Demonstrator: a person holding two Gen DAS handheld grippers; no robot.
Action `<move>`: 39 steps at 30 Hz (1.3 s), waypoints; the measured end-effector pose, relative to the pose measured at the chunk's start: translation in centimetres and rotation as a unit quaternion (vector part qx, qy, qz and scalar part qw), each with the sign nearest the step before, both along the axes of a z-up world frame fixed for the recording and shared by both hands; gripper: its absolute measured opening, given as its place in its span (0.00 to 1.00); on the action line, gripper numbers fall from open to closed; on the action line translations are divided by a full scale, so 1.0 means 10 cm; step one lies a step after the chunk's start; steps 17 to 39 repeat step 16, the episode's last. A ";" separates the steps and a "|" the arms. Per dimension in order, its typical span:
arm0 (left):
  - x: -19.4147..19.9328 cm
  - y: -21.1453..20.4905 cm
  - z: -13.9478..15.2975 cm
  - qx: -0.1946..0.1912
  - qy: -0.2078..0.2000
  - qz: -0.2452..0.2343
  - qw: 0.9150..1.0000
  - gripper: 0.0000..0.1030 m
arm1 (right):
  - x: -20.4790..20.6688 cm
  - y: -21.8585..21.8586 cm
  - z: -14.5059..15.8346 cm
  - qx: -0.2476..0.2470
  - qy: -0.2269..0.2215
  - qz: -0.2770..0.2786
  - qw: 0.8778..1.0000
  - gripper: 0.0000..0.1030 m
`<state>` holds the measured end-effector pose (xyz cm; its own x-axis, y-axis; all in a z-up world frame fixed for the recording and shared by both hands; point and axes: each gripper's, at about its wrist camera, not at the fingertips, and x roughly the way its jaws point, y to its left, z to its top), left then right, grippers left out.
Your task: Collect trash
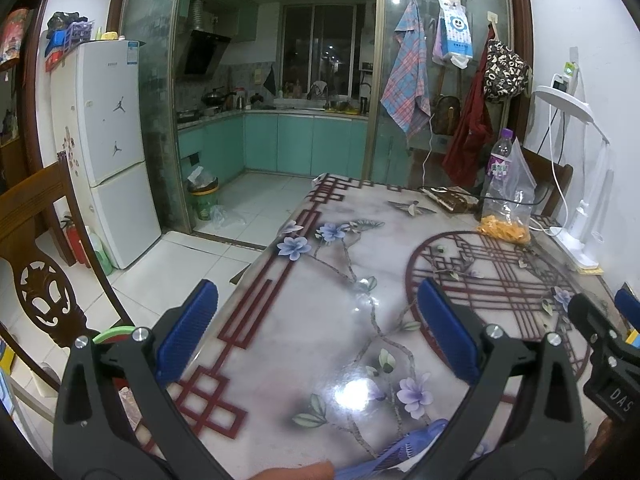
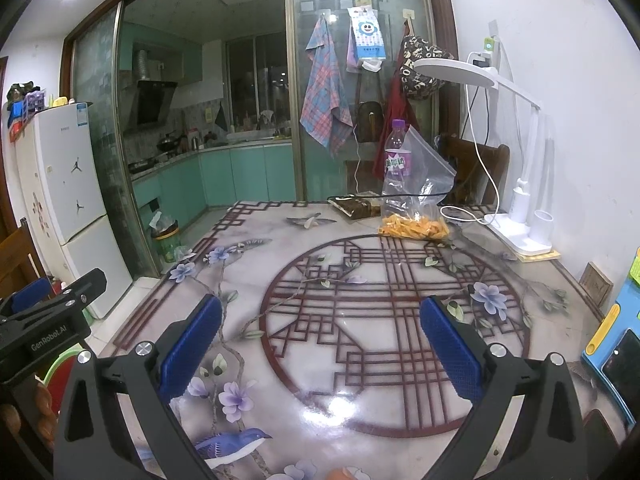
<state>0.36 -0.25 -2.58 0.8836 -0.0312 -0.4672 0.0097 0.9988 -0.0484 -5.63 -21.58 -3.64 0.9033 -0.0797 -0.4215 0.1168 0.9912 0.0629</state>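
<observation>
Grippers come first in both wrist views: the left gripper (image 1: pixel 316 336) hangs over the near left part of the desk (image 1: pixel 320 280) with its two blue pads spread wide and nothing between them, and the right gripper (image 2: pixel 320 344) hovers over the round red lattice printed on the desk top, its blue pads likewise wide apart and bare. Each gripper shows at the edge of the other's view, so they sit side by side and apart. Beyond them the glossy flowered surface runs bare to the far right part of the desk, where the task's things stand together: one plastic bottle (image 2: pixel 394 160) with a purple cap and purple label, upright with its long axis vertical and the cap pointing up, and one clear plastic bag (image 2: pixel 418 200) just in front of and against it, standing with its open top up and a layer of orange pieces at the bottom. One brown patterned pouch (image 2: pixel 354 205) lies flat just left of the bag, a black cable crossing it. To the right stands one white desk lamp (image 2: pixel 516 200) with a white cable. On the kitchen floor beyond the desk's far left corner stands one green trash bin (image 2: pixel 166 242), upright and lined with a bag.
</observation>
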 end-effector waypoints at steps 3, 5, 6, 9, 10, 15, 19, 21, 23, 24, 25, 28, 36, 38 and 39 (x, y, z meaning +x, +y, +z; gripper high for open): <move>0.00 0.01 -0.01 -0.002 0.001 0.000 1.000 0.95 | -0.02 -0.03 -0.04 -0.002 0.002 0.000 1.000 0.93; -0.02 0.01 -0.02 -0.004 -0.001 0.001 1.000 0.95 | -0.02 -0.03 -0.05 -0.001 0.005 0.000 1.000 0.93; -0.03 0.01 -0.03 -0.003 -0.002 0.001 1.000 0.95 | -0.02 -0.04 -0.06 -0.001 0.006 0.001 1.000 0.93; -0.03 -0.04 -0.04 0.009 0.000 -0.011 1.000 0.95 | -0.02 -0.08 -0.09 0.001 0.010 0.001 1.000 0.93; -0.03 -0.05 -0.06 0.010 0.004 -0.014 1.000 0.95 | -0.02 -0.09 -0.10 0.001 0.012 0.000 1.000 0.93; 0.01 -0.04 -0.10 0.003 0.020 -0.012 1.000 0.95 | 0.02 -0.16 -0.10 0.004 0.022 -0.001 1.000 0.93; 0.01 -0.04 -0.11 0.002 0.022 -0.012 1.000 0.95 | 0.04 -0.18 -0.10 0.006 0.027 0.000 1.000 0.93; 0.01 -0.04 -0.11 0.002 0.022 -0.012 1.000 0.95 | 0.04 -0.18 -0.10 0.006 0.027 0.000 1.000 0.93; 0.01 -0.04 -0.11 0.002 0.022 -0.012 1.000 0.95 | 0.04 -0.18 -0.10 0.006 0.027 0.000 1.000 0.93; 0.01 -0.04 -0.11 0.002 0.022 -0.012 1.000 0.95 | 0.04 -0.18 -0.10 0.006 0.027 0.000 1.000 0.93; 0.01 -0.04 -0.11 0.002 0.022 -0.012 1.000 0.95 | 0.04 -0.18 -0.10 0.006 0.027 0.000 1.000 0.93; 0.01 -0.04 -0.11 0.002 0.022 -0.012 1.000 0.95 | 0.04 -0.18 -0.10 0.006 0.027 0.000 1.000 0.93; 0.01 -0.04 -0.11 0.002 0.022 -0.012 1.000 0.95 | 0.04 -0.18 -0.10 0.006 0.027 0.000 1.000 0.93; 0.01 -0.04 -0.11 0.002 0.022 -0.012 1.000 0.95 | 0.04 -0.18 -0.10 0.006 0.027 0.000 1.000 0.93; 0.01 -0.04 -0.11 0.002 0.022 -0.012 1.000 0.95 | 0.04 -0.18 -0.10 0.006 0.027 0.000 1.000 0.93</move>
